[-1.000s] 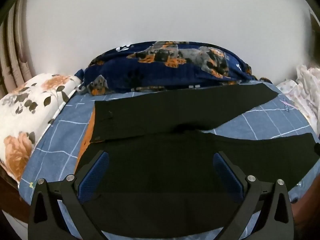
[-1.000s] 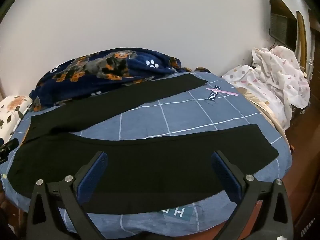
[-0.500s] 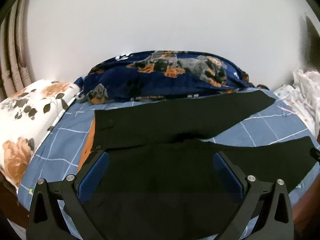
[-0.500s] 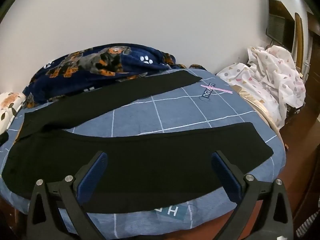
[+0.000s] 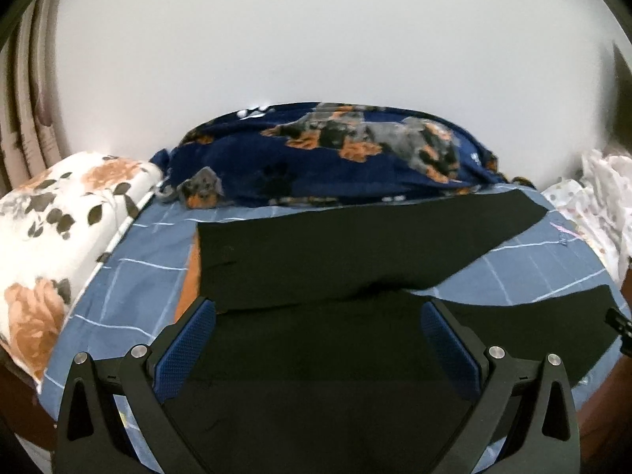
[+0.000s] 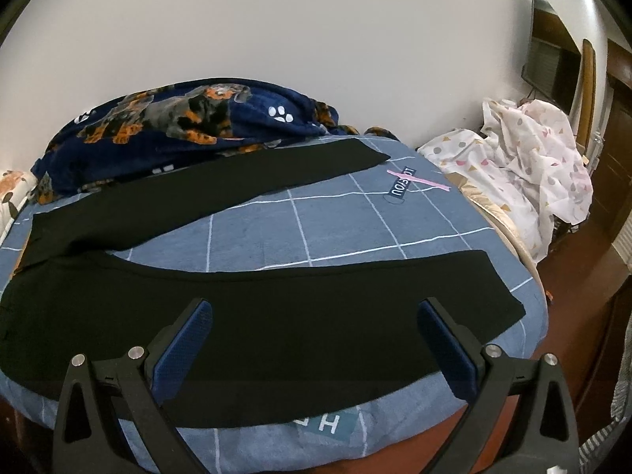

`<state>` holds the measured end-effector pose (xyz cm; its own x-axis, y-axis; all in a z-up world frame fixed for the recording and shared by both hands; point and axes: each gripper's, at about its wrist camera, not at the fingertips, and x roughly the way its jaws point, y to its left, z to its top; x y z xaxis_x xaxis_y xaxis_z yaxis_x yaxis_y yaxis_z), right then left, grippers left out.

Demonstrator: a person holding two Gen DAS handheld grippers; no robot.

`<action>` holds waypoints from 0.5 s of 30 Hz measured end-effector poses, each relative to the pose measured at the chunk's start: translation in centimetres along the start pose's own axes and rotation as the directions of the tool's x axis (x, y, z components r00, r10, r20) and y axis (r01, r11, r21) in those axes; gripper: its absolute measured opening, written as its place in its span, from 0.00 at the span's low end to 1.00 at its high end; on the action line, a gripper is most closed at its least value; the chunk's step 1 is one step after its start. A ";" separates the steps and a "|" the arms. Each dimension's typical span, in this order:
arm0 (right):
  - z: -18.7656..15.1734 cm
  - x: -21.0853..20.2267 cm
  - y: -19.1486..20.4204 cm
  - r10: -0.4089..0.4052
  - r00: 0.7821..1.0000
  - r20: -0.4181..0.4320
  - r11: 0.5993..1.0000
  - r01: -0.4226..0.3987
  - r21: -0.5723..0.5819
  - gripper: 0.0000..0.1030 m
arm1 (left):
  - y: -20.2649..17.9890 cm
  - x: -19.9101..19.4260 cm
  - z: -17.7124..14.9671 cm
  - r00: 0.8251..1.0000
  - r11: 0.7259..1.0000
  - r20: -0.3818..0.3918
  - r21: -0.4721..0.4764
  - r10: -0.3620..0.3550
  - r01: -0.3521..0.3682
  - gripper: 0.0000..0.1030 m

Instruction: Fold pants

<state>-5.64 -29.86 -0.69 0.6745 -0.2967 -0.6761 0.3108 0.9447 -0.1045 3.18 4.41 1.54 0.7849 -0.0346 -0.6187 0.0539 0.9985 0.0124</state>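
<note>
Pants of black cloth (image 6: 252, 308) lie spread flat along my bed's near edge (image 6: 316, 426), legs splayed; I've lowered my left tool (image 5: 316, 339) and right tool (image 6: 316, 335), both apart and empty, so folding hasn't begun.

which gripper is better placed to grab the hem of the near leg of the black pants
Right. The right gripper, open, hovers over the near leg of the black pants, whose hem lies nearby. The left gripper, open, faces the waist end.

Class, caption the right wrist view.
Open right gripper above black pants spread flat, legs apart, on a blue checked bed.
</note>
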 end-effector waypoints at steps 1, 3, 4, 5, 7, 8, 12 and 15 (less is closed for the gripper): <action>0.1 0.2 0.2 0.000 1.000 -0.003 1.000 0.000 -0.005 1.00 | 0.2 0.2 0.1 1.000 1.000 0.005 0.006 0.030 -0.030 1.00; 0.5 0.5 0.5 0.007 1.000 -0.008 1.000 -0.007 -0.010 1.00 | 0.8 0.5 0.4 0.998 0.997 0.010 0.017 0.069 -0.069 1.00; 0.6 0.6 0.6 0.011 1.000 -0.009 1.000 -0.012 -0.010 1.00 | 1.1 0.8 0.6 0.996 0.996 0.006 0.023 0.089 -0.090 1.00; 0.8 0.7 0.7 0.017 1.000 -0.010 1.000 -0.017 -0.008 1.00 | 1.5 1.1 0.9 0.994 0.994 -0.004 0.029 0.110 -0.109 1.00; 1.1 1.2 0.7 0.042 0.999 -0.015 0.999 -0.042 0.005 1.00 | 2.5 2.0 1.6 0.989 0.988 -0.027 0.039 0.148 -0.147 1.00; 1.3 1.4 0.8 0.055 0.998 -0.019 0.998 -0.055 0.013 1.00 | 3.1 2.7 2.0 0.983 0.984 -0.055 0.039 0.176 -0.174 1.00; 1.6 2.6 1.0 0.088 0.995 -0.050 0.996 -0.086 0.033 1.00 | 6.2 5.9 3.1 0.977 0.985 -0.121 0.042 0.174 -0.170 1.00; 1.8 3.8 1.8 0.098 0.992 -0.075 0.995 -0.096 0.026 1.00 | 8.8 9.0 3.9 0.981 0.999 -0.192 0.024 0.037 -0.033 1.00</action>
<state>-1.32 -29.56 -2.12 0.6492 -0.1914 -0.7361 0.2616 0.9650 -0.0202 13.08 12.74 -0.87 0.6529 0.0109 -0.7574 0.0434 0.9977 0.0517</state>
